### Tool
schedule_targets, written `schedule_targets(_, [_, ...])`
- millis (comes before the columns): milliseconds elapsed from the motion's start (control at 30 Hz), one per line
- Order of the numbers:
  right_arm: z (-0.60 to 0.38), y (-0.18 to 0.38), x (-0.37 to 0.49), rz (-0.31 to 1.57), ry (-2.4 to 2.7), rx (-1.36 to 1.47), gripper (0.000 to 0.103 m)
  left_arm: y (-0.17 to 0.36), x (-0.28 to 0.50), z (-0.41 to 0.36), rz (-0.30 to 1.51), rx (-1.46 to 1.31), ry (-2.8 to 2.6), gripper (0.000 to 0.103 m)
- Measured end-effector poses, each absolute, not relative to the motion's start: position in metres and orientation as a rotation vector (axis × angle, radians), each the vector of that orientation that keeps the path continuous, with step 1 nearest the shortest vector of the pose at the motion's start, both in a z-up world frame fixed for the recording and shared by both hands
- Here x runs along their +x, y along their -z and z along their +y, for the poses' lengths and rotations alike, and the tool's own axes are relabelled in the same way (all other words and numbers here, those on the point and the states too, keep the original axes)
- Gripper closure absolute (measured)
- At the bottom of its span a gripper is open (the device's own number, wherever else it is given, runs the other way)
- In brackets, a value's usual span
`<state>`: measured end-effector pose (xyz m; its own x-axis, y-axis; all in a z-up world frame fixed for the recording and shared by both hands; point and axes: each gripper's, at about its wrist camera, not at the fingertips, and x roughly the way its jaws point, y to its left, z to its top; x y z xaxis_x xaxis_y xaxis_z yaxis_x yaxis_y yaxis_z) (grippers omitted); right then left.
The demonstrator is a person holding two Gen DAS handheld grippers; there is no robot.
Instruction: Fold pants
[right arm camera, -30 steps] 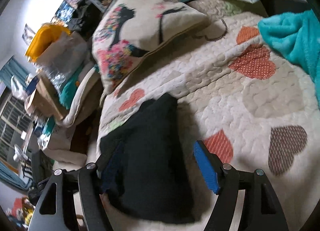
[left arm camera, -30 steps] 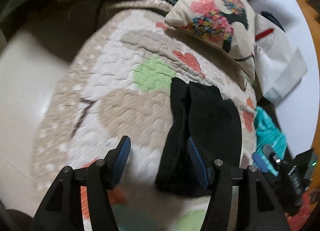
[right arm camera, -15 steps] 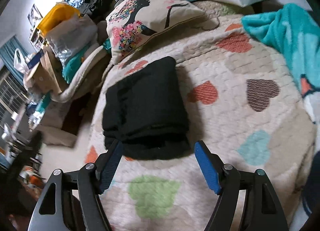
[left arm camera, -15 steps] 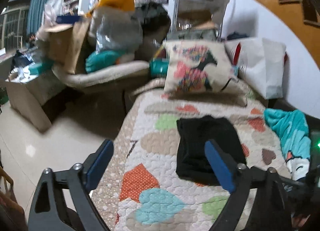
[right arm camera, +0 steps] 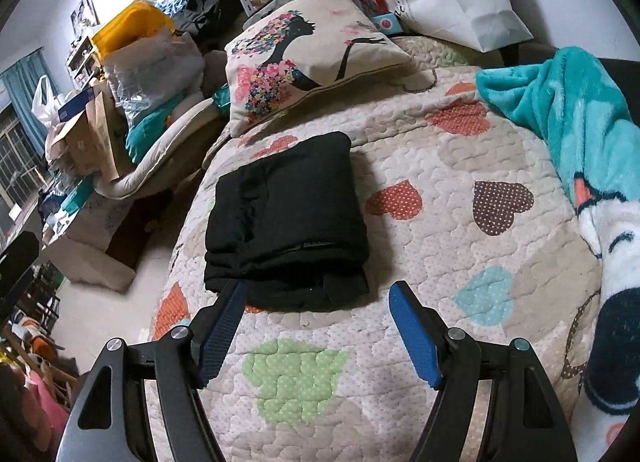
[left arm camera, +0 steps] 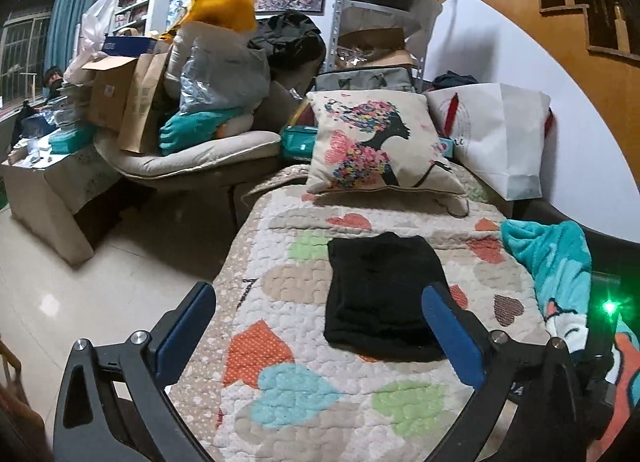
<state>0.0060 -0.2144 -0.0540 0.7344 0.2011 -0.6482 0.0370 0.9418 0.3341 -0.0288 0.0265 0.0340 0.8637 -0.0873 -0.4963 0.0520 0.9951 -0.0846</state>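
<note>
I see the black pants (right arm camera: pixel 286 218) folded in a neat pile on the heart quilt (right arm camera: pixel 460 230), near the pillow (right arm camera: pixel 308 58). My left gripper (left arm camera: pixel 320 326) and right gripper (right arm camera: pixel 316 326) hold nothing, jaws wide open.

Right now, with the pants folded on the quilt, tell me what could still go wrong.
1. The pants lie close to the quilt's floor-side edge; a nudge there might slide them off.
2. The layers at the near end look loosely stacked, so a brush from the right hand-held gripper, open just in front of them, could undo the fold.
3. The teal blanket sits bunched nearby and could snag a moving gripper.
</note>
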Motion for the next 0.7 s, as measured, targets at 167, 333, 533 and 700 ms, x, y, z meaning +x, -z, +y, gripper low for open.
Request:
schedule_targets(167, [-0.21,0.057,0.006,0.749,-0.099,0.32,0.024,-0.029,-0.027,0.019,0.554,-0.046,0.086,0.0])
schedule_targets(333, [-0.209,0.058,0.006,0.754,-0.098,0.325,0.024,-0.021,-0.023,0.015,0.587,-0.036,0.092,0.0])
schedule_targets(533, [-0.209,0.064,0.009,0.77,-0.091,0.34,0.024,-0.016,-0.019,0.013,0.606,-0.031,0.1,0.0])
schedule_targets(700, [-0.209,0.066,0.01,0.776,-0.092,0.334,0.024,-0.011,-0.017,0.011,0.636,-0.027,0.122,0.0])
